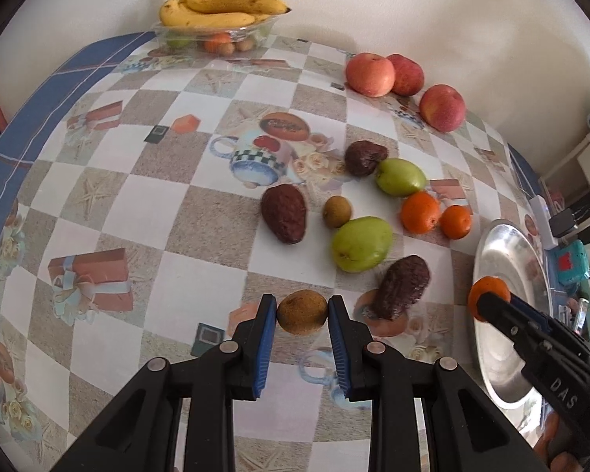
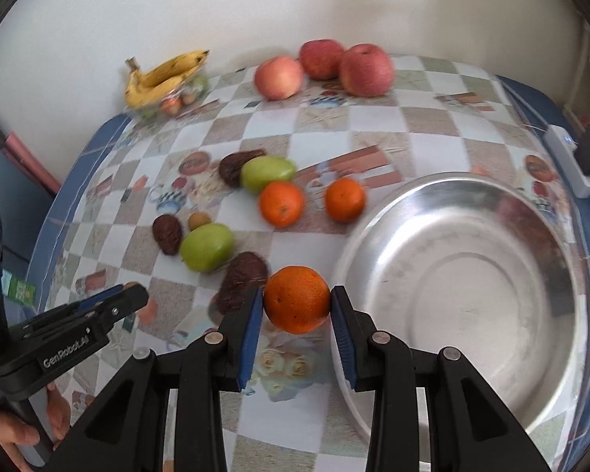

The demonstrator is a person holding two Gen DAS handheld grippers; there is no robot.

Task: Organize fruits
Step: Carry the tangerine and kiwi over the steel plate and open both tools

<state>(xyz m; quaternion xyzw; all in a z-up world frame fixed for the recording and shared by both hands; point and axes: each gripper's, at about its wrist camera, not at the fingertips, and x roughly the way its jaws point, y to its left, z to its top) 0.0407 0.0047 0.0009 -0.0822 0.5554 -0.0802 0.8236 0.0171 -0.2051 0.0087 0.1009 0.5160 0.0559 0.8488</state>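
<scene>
Right now your left claw [image 1: 302,312] is closed on a kiwi [image 1: 302,312] just above the table [image 1: 137,204]; your right claw [image 2: 297,306] grips an orange [image 2: 297,306] beside the metal bowl [image 2: 472,275]. The left view cuts off most of that bowl. The glass dish [image 1: 216,33] under the bananas [image 1: 216,10] is blurred in the right view, its contents hard to name.

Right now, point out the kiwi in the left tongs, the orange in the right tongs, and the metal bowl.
kiwi [image 1: 302,312], left wrist view, middle of its skin.
orange [image 2: 297,305], right wrist view, middle of its peel.
metal bowl [image 2: 491,295], right wrist view, bare inner floor.
</scene>
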